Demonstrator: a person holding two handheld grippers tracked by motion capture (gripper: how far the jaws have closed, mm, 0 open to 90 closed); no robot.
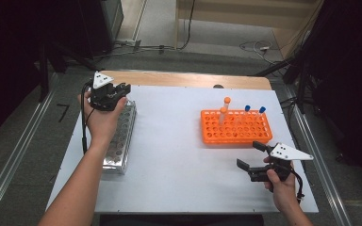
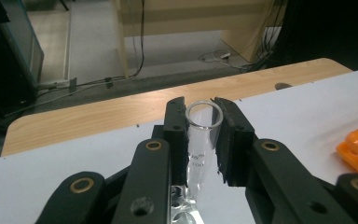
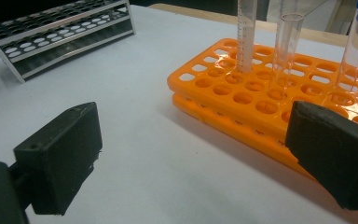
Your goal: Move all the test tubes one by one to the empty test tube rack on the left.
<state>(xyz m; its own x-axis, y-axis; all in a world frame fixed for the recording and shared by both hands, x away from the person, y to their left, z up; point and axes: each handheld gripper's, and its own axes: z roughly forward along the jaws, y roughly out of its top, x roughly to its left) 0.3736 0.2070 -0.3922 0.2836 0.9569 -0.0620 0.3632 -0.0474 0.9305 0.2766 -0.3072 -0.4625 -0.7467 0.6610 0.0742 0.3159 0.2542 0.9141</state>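
Glass tube [image 2: 202, 140] between left tongs [image 2: 204, 140], plain in left gripper view.

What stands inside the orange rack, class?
In the orange rack stand four tubes: two orange-capped tubes and two blue-capped tubes along the far rows. Most other holes look empty. The tubes' lower ends are hidden inside the rack.

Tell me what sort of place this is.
Likely a lab or test workspace: an orange tube rack with capped tubes and a metal tube rack sit on a white table, and loose cables run across the floor behind.
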